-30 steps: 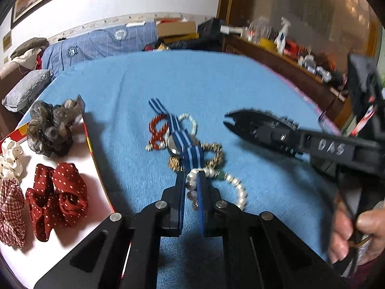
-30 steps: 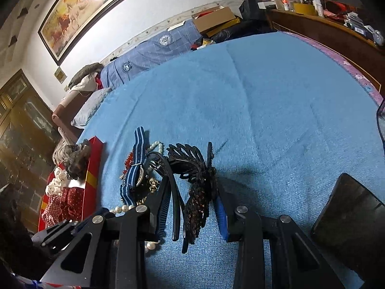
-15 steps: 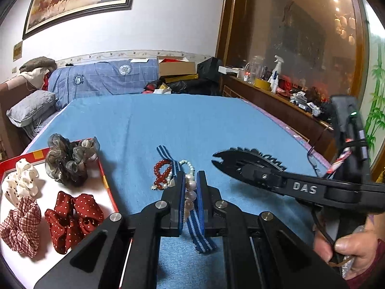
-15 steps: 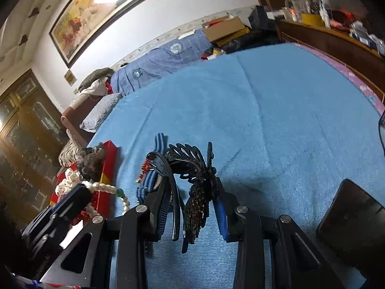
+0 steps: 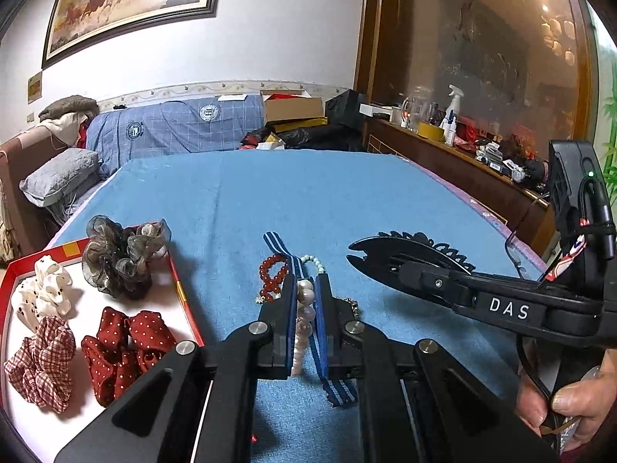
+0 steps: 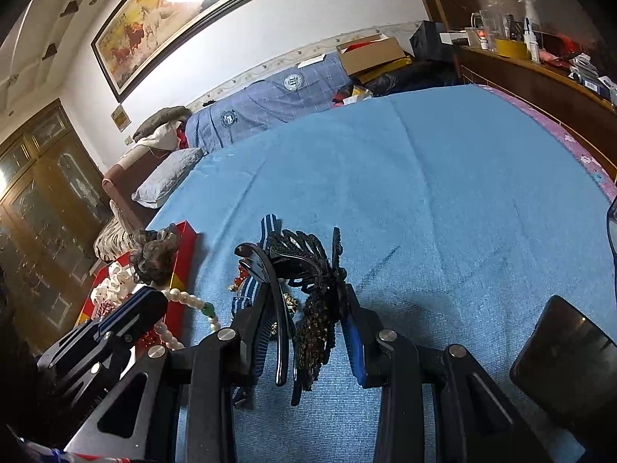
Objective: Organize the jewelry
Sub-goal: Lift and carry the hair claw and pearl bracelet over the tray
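Note:
My left gripper [image 5: 306, 289] is shut on a white pearl necklace [image 5: 304, 308] and holds it lifted above the blue cloth; the strand also hangs from it in the right wrist view [image 6: 185, 301]. Under it lie a blue striped ribbon [image 5: 331, 386], a red bead bracelet [image 5: 272, 277] and a gold chain [image 5: 353, 305]. My right gripper [image 6: 308, 301] is shut on a black hair claw clip [image 6: 304, 266], seen to the right in the left wrist view [image 5: 408, 249].
A red-rimmed white tray [image 5: 185, 301] at the left holds several scrunchies [image 5: 127, 335]. A dark phone [image 6: 567, 351] lies on the blue cloth [image 6: 424, 193] at the right. A sofa and a cluttered sideboard [image 5: 482, 158] stand beyond the table.
My left gripper has lifted the pearl necklace off the jewelry pile and tilted up. My right gripper still holds the claw clip in much the same place.

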Tool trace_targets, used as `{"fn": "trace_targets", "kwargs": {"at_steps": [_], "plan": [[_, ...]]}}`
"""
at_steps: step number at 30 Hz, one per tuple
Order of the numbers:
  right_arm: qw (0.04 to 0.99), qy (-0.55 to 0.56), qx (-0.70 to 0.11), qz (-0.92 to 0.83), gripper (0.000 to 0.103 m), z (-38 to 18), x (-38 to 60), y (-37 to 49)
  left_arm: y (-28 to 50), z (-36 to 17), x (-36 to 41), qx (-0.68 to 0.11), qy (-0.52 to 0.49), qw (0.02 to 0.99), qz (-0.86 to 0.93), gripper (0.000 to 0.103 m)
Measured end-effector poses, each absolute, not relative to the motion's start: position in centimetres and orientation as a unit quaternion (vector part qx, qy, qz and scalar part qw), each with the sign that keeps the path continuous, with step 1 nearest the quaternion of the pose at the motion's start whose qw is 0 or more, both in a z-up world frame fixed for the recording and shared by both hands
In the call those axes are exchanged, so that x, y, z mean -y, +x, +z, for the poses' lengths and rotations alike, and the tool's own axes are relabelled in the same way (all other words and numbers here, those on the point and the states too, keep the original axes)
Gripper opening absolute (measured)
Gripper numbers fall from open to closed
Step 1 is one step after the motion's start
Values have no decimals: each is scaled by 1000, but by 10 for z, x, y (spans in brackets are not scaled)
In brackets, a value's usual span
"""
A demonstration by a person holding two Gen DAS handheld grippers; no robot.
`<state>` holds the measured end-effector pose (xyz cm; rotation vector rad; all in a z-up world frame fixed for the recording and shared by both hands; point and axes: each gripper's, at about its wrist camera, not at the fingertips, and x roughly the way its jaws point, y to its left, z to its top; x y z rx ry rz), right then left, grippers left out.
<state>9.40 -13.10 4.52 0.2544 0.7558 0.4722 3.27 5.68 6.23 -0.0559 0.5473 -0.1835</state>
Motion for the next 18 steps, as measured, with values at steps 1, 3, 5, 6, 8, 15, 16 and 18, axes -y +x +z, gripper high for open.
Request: {"fn": "trace_targets", "kwargs": {"at_steps": [1,3,5,6,8,15,16,18], "plan": [[895,122,-364,228,37,45,131,94,33,63,-58,-270,-28,958,-91,8],[895,122,-365,227,37,44,131,94,32,63,-58,-269,-27,958,-90,8],[894,123,-366,227,37,43,132,95,33,63,-58,-269,-26,958,-90,8],[894,123,-366,227,37,43,131,94,32,63,-59,-269,-25,959,-90,8],[894,123,-365,228,37,43,132,94,31,63,-59,-267,-22,960,-86,8],[894,118,-365,233,37,43,130,92,30,62,-57,-263,-4,962,-70,8],[894,118,-365,233,37,43,129,92,30,62,-56,-261,0,963,-68,8],[894,116,-364,234,37,43,129,92,29,62,-55,-259,6,963,-68,8]]}}
